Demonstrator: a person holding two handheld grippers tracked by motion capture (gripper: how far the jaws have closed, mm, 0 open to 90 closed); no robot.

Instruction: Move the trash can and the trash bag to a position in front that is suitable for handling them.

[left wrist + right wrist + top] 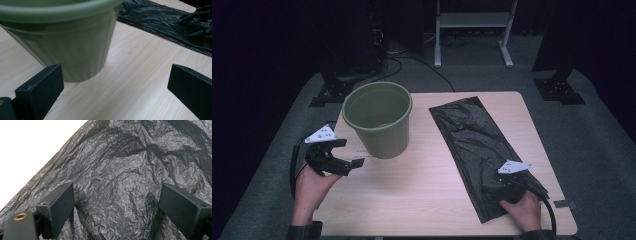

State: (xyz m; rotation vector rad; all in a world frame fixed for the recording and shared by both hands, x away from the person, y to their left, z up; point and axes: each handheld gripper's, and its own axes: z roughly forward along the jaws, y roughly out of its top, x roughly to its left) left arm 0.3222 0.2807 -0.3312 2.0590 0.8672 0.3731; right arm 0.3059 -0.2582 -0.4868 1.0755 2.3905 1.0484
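A green plastic bucket [379, 117] stands upright at the table's back left and looks empty. A crumpled black plastic bag [469, 137] lies flat on the right half of the table. My left gripper [349, 153] hovers open at the left edge, just short of the bucket. In the left gripper view the bucket [62, 45] rises ahead of the left gripper [115, 82], nearer its left jaw, with nothing between the jaws. My right gripper [501, 186] sits low over the bag's near end. Its jaws stand wide apart over the bag [120, 177], so the right gripper [116, 200] is open.
The light wooden table [422, 175] has bare room between bucket and bag. Beyond the table's far edge are a white metal stand [472, 30], cables and black tripod feet [329, 92] on grey floor. The other gripper [197, 22] shows far off on the bag [162, 22].
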